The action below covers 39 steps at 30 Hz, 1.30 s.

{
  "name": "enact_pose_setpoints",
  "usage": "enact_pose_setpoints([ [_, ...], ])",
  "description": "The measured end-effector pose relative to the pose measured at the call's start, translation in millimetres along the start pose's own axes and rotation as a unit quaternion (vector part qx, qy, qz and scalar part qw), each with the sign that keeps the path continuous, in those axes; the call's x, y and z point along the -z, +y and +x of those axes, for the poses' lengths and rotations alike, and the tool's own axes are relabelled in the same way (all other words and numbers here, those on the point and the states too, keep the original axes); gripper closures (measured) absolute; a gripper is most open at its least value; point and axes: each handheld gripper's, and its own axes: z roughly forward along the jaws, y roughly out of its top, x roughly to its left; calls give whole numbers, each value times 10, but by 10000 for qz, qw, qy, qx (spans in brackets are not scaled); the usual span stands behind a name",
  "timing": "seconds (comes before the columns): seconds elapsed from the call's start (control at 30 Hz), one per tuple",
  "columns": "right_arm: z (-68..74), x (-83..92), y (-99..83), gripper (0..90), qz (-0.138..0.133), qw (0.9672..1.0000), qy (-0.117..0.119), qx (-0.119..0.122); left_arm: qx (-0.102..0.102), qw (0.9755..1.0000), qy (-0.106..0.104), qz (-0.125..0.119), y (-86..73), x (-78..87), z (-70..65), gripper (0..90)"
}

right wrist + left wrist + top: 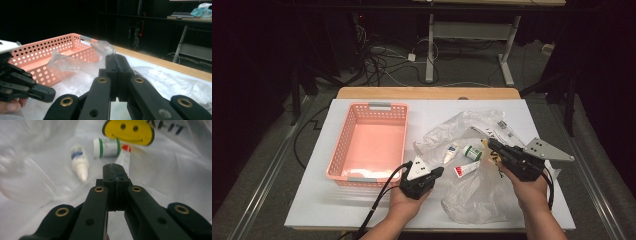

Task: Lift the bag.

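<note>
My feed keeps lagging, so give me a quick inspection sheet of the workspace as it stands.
Surface: white table, wooden strip at the far edge.
Job's things: dropper bottle, green-banded bottle and red-capped tube lying on the clear plastic bag; pink basket holds none of them.
Clutter: nothing seen.
Grippers: left hand-held gripper shut, empty; right hand-held gripper shut, whether it pinches the bag is unclear.
Cables: black lead trails from the left gripper.
Surroundings: dark room, floor cables, desk frame.

On my table (312, 200) the basket (343, 135) sits left, the plastic bag (472, 195) right of it. On the bag lie a dropper bottle (451, 152), a jar (472, 152) to its right, and a tube (466, 169) just nearer me.
</note>
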Motion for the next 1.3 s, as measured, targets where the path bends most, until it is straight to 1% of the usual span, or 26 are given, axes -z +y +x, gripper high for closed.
enact_pose_setpoints([
  [0.07,2,-11,23,900,-32,10000,-25,57,-41,9999,47,-112,69,44,-4,888],
  [0.13,-3,-29,54,900,-85,9999,-56,68,-89,9995,117,-288,167,104,7,888],
  [0.17,-9,-40,69,900,-114,9999,-73,46,-88,9993,138,-336,205,123,18,888],
  [0.2,-14,-47,82,900,-137,9999,-89,34,-60,9989,167,-439,272,149,37,888],
  [0.27,-32,-66,120,900,-234,9996,-165,7,-114,9981,221,-558,372,184,58,888],
  [0.33,-52,-88,151,900,-300,9994,-194,-5,-171,9969,286,-712,502,215,72,888],
  [0.4,-60,-113,202,900,-319,9992,-250,6,-187,9958,337,-826,621,234,94,888],
  [0.43,-74,-128,245,900,-348,9990,-283,40,-185,9952,356,-887,666,236,105,888],
  [0.47,-78,-138,274,900,-381,9988,-303,3,-200,9946,392,-939,743,242,123,888],
  [0.53,-113,-159,354,900,-440,9984,-351,81,-229,9936,442,-1015,848,249,142,888],
  [0.57,-123,-172,395,900,-482,9981,-376,67,-249,9930,463,-1056,908,254,148,888],
  [0.67,-159,-212,524,900,-598,9971,-459,81,-347,9904,512,-1233,1097,268,143,888],
  [0.7,-178,-227,564,900,-645,9966,-483,147,-401,9891,537,-1315,1179,271,129,888],
  [0.73,-176,-247,618,900,-688,9963,-512,96,-442,9879,544,-1385,1246,275,116,888],
  [0.83,-200,-287,737,900,-797,9950,-587,156,-596,9851,556,-1514,1430,280,75,888],
  [0.9,-212,-315,845,900,-888,9940,-635,110,-688,9829,557,-1615,1573,277,38,888],
  [0.93,-228,-322,893,900,-909,9935,-665,192,-735,9819,573,-1651,1635,276,23,888],
  [0.97,-240,-328,943,900,-942,9928,-706,214,-767,9807,586,-1698,1693,281,15,888],
  [1.0,-256,-329,995,900,-971,9924,-728,226,-756,9798,583,-1756,1750,283,10,888],
  [1.07,-277,-331,1101,900,-1063,9910,-785,215,-818,9776,633,-1831,1858,301,2,888],
  [1.1,-288,-328,1153,900,-1101,9903,-808,253,-819,9763,637,-1900,1910,315,4,888],
  [1.23,-325,-308,1344,900,-1223,9878,-914,295,-880,9725,753,-2021,2120,375,30,888],
  [1.3,-356,-294,1427,900,-1266,9867,-969,303,-919,9700,814,-2099,2221,416,44,888],
])
